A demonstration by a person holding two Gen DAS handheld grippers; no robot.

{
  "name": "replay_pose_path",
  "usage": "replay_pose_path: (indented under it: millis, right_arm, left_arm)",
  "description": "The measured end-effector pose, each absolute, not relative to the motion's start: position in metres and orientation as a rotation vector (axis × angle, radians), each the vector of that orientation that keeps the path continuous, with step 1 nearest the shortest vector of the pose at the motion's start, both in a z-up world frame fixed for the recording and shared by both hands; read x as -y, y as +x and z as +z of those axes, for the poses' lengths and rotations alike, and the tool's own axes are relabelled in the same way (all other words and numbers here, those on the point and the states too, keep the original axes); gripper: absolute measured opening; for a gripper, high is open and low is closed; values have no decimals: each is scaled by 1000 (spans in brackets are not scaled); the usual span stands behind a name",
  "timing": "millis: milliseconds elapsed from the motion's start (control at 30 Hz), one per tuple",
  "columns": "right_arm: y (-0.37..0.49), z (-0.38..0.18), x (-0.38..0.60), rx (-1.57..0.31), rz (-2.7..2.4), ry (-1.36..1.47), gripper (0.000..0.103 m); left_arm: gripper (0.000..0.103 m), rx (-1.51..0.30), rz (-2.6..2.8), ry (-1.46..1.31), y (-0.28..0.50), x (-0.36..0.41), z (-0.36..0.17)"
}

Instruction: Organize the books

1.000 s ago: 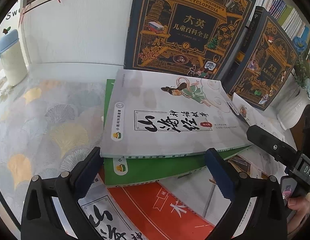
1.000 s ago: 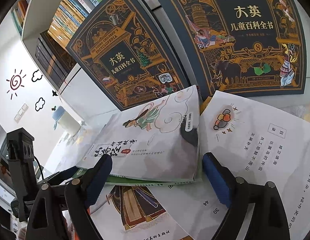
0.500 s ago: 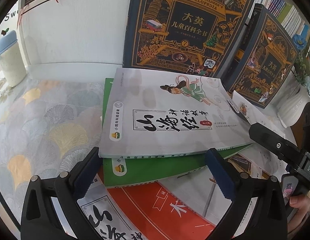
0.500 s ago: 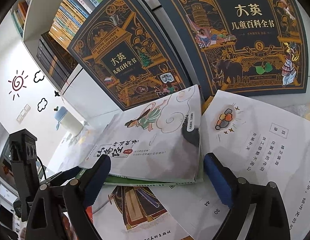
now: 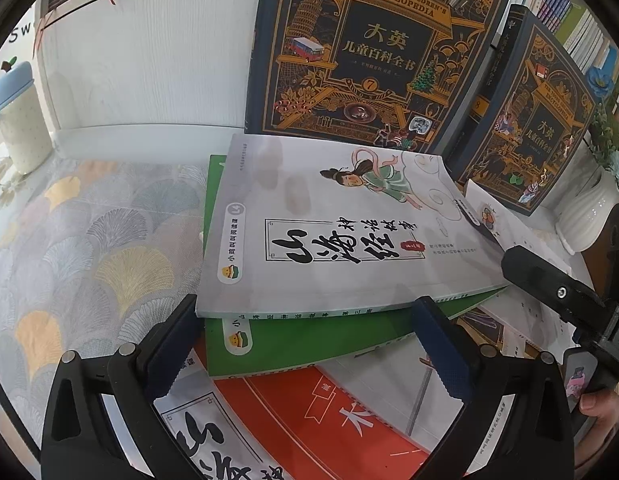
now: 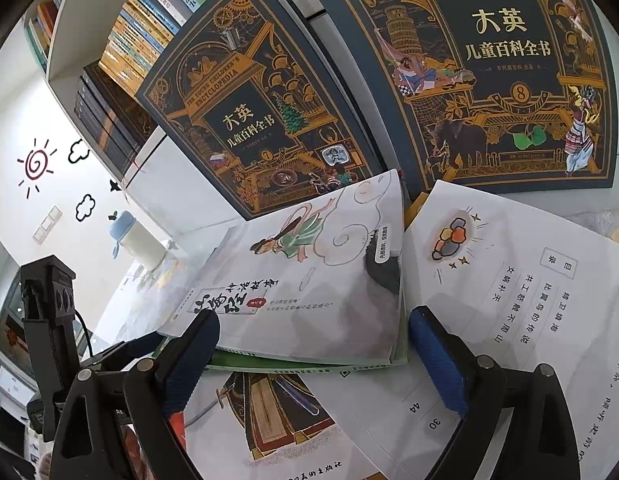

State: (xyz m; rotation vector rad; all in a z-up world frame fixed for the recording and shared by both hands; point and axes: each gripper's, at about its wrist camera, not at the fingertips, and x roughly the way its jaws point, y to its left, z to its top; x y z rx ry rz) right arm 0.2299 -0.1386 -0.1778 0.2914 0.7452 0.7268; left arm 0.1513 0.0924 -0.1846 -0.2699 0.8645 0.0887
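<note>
While both grippers hover, we note the grey book [image 5: 329,232] lying atop the green book [image 5: 309,340] on the table [image 5: 89,220]. Left gripper [image 5: 305,344] spread, empty; right gripper [image 6: 313,352] jaws just widening, gripping nothing.

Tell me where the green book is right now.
The green book lies flat in the middle of the left wrist view, directly under the grey storybook and on top of the orange book, just ahead of the left hand-held gripper.
</note>
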Motion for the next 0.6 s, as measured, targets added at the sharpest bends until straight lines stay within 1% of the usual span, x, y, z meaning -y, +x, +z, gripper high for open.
replay_pose_path:
  millis: [167, 300, 500, 600]
  right_arm:
    - [231, -176, 142, -778, 749, 315, 97]
    - [230, -169, 149, -904, 819, 304, 97]
    - [186, -164, 157, -978, 787, 187, 97]
    - [152, -167, 177, -988, 789, 215, 97]
  left_arm:
    - [102, -854, 89, -244, 147, -88, -182]
    - [101, -875, 75, -239, 144, -89, -179]
    - [101, -928, 12, -268, 120, -77, -174]
    - [101, -952, -25, -256, 96, -64, -173]
